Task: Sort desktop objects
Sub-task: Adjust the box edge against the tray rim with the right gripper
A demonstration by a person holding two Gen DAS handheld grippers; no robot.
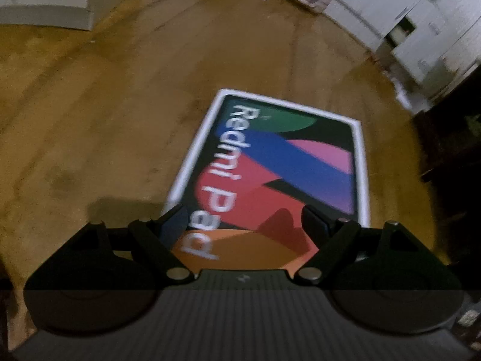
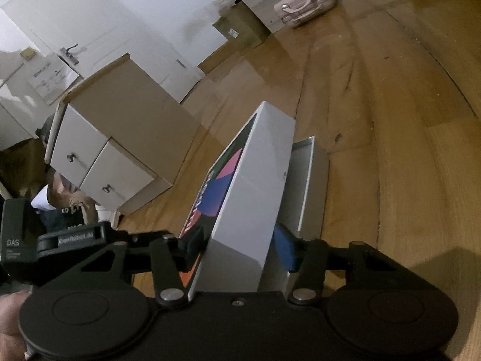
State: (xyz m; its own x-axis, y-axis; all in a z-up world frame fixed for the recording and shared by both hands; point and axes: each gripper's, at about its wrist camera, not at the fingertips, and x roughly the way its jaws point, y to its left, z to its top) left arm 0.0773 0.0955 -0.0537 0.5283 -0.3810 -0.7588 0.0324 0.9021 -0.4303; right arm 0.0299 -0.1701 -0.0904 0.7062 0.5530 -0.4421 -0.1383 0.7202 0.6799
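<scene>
At the bottom of the right wrist view the right hand-held gripper (image 2: 237, 249) is clenched on a tablet box lid (image 2: 255, 186); one pad presses its printed face, the blue pad sits behind its white side; the lid stands on edge, tilted up out of the white box tray (image 2: 309, 180) that lies on the wooden floor (image 2: 390, 120) just beyond it, to the right of centre. At the bottom of the left wrist view the left hand-held gripper (image 1: 243, 219) is spread wide and grasps nothing; its fingers hang over the near end of the colourful printed face of the lid (image 1: 279, 165), which fills the middle of the frame; whether they touch it I cannot tell.

By my judgement the step in hand is handling the lid over its tray; the scene fits both lifting it off and lowering it back on, and the pictures do not settle which. Either way the next move calls for a firm pinch and keeping the lid square to the tray so it does not jam.

Farther off, a white cabinet (image 2: 120, 138) stands at the left, and a pink suitcase (image 2: 305, 3) lies at the top, near the wall.
</scene>
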